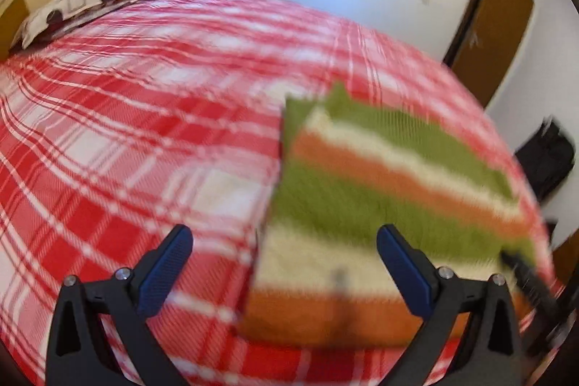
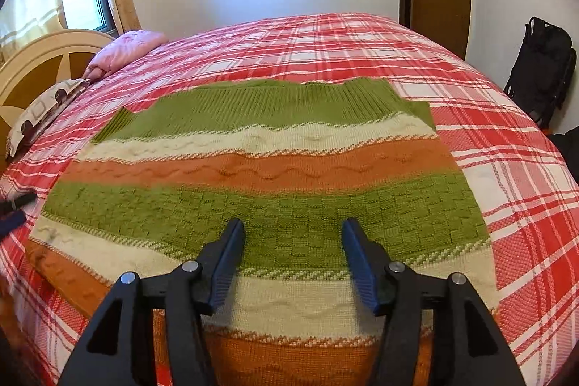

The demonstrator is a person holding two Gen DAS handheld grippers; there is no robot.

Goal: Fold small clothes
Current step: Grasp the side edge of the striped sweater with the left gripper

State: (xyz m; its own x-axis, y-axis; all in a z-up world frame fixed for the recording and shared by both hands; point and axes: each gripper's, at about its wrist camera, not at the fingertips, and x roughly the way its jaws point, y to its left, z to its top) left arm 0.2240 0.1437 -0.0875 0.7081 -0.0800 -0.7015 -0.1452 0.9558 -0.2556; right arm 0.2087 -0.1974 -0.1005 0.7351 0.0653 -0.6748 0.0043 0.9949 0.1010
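While the sweater [image 2: 267, 205] lies flat on the bed [image 2: 362, 42], near its front edge and its pillow [image 2: 43, 111] end, the right gripper [image 2: 293, 230] hangs over it, jaws apart and empty. Left gripper [image 1: 286, 241] gapes wide at the sweater's edge, holding nothing.

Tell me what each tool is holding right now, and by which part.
Nothing. Both the left tool and right tool are open above the striped sweater.
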